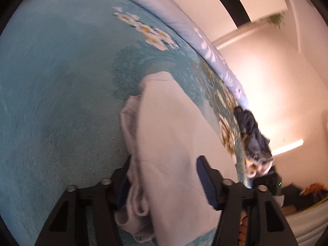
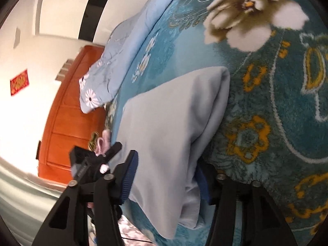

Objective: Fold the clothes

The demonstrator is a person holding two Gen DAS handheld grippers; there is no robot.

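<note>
Garment, a pale soft folded cloth, lies on our teal floral plush blanket. Left gripper and right gripper straddle its near edge, jaws part-spread, no pinch visible. Risk: folded layers slipping apart if we grab unevenly.

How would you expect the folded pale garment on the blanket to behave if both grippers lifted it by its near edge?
The pale garment would probably sag: its soft layers already droop between the right gripper fingers. The loose rolled hem by the left gripper might unfold. The plush teal blanket likely grips it, so pushing could bunch it.
</note>
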